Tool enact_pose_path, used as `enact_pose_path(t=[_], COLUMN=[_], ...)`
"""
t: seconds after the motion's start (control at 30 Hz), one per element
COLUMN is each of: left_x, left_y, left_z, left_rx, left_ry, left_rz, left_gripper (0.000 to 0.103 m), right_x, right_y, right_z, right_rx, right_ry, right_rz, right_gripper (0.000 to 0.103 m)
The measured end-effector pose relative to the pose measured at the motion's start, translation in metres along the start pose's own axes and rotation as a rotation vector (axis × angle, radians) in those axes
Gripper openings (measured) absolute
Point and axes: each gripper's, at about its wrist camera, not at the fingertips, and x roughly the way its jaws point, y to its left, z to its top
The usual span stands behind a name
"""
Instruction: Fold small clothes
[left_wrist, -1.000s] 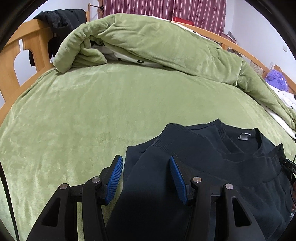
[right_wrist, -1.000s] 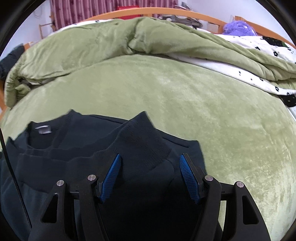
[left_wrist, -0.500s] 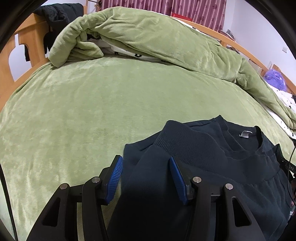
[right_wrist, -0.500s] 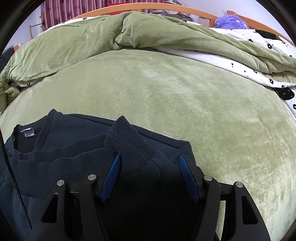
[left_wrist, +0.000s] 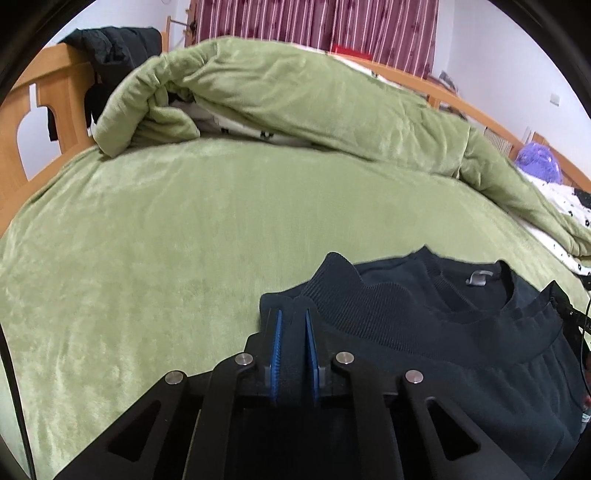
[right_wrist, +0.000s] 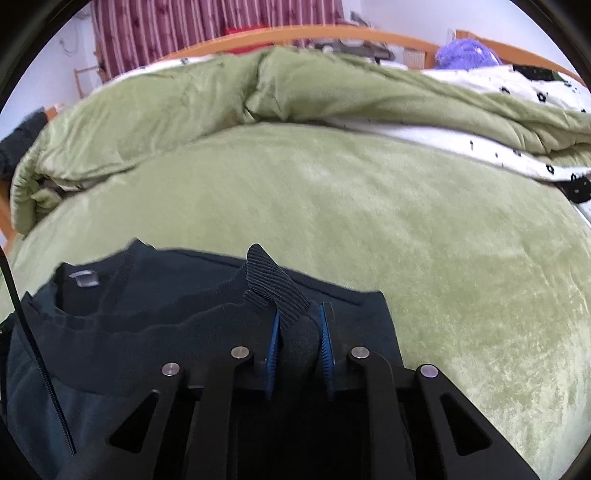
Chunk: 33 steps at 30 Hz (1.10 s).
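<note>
The dark navy knit sweater lies on the green plush bedspread and fills the lower right of the left wrist view. In the right wrist view the sweater occupies the lower left, on the bedspread.

Left gripper: lower centre of its frame. Its blue-padded fingers are drawn close together, clamped on the left edge of the sweater, with dark fabric filling the narrow gap between the pads. The ribbed hem band rises just right of the pads.

Right gripper: lower centre of its frame. Its blue pads are pressed on a bunched fold of the sweater. The ribbed hem corner sticks up above the pads, tilted to the left.

The round neckline with a grey label faces upward, right of centre in the left view; the label appears at the left in the right view.

A rumpled green plush duvet lies across the top of both frames. A wooden bed frame stands at the upper left of the left view, with a black garment draped over it. Striped maroon curtains hang at the top.
</note>
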Motion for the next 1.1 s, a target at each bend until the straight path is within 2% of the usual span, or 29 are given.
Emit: enact_pose_path(t=[0.07, 0.13, 0.27, 0.43, 0.53, 0.63, 0.77, 0.8, 0.93, 1.1], left_x=[-0.001, 0.003, 0.007, 0.007, 0.004, -0.002, -0.015, -0.019, -0.043, -0.072], left_y=[0.002, 0.003, 0.003, 0.003, 0.003, 0.003, 0.005, 0.007, 0.018, 0.035], left_z=[0.0, 0.0, -0.001, -0.002, -0.002, -0.002, -0.002, -0.002, -0.002, -0.005], left_rx=[-0.007, -0.006, -0.008, -0.011, -0.015, -0.02, -0.027, -0.031, -0.06, -0.059], left_ry=[-0.006, 0.004, 0.026, 0.044, 0.055, 0.061, 0.06, 0.06, 0.036, 0.011], left_rz=[0.002, 0.003, -0.004, 0.002, 0.004, 0.001, -0.001, -0.003, -0.008, 0.012], left_gripper=[0.012, 0.012, 0.013, 0.019, 0.021, 0.021, 0.021, 0.023, 0.042, 0.052], right_x=[-0.008, -0.007, 0.02, 0.018, 0.003, -0.021, -0.043, -0.048, -0.06, -0.087], right_y=[-0.001, -0.003, -0.004, -0.005, 0.002, 0.015, 0.041, 0.048, 0.078, 0.128], right_z=[0.003, 0.004, 0.002, 0.002, 0.001, -0.002, -0.012, -0.016, -0.033, -0.059], right_rx=[0.008, 0.017, 0.022, 0.016, -0.016, -0.05, -0.083, -0.081, -0.092, -0.143], right_ry=[-0.049, -0.05, 0.061, 0.069, 0.018, -0.037, -0.049, -0.043, -0.01, 0.002], right_rz=[0.014, 0.002, -0.044, -0.059, -0.085, -0.078, -0.038, -0.017, 0.032, 0.103], right_gripper=[0.019, 0.019, 0.019, 0.029, 0.035, 0.046, 0.048, 0.049, 0.049, 0.049])
